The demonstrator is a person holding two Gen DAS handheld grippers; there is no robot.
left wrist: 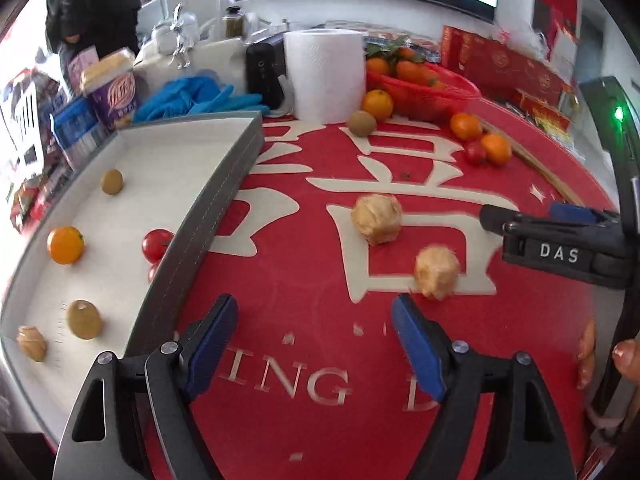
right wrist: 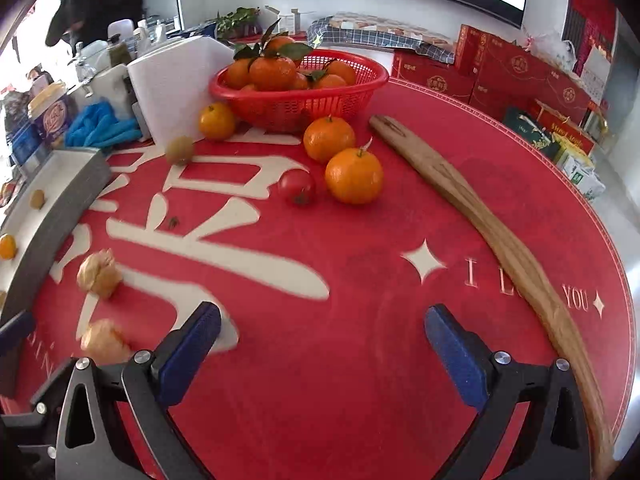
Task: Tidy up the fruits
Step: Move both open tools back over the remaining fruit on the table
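My left gripper [left wrist: 314, 316] hangs open over the red mat, nothing between its blue pads. Two papery husked fruits [left wrist: 377, 219] [left wrist: 437, 267] lie just ahead of it. To its left the grey-walled white tray [left wrist: 224, 200] holds an orange [left wrist: 65, 245], a tomato [left wrist: 157, 245], a kiwi [left wrist: 83, 319], a small green fruit [left wrist: 111, 181] and a husked fruit [left wrist: 32, 343]. My right gripper [right wrist: 322, 322] is open and empty too. Ahead of it lie two oranges [right wrist: 354, 176] [right wrist: 329, 138], a tomato [right wrist: 297, 186], a kiwi [right wrist: 179, 150] and a third orange [right wrist: 216, 121].
A red basket [right wrist: 296, 98] of leafy oranges stands at the back beside a paper towel roll [left wrist: 325, 74]. A long wooden stick [right wrist: 492, 232] lies along the mat's right side. Blue gloves [left wrist: 192, 98], tubs, bottles and red gift boxes [right wrist: 512, 72] crowd the far edge.
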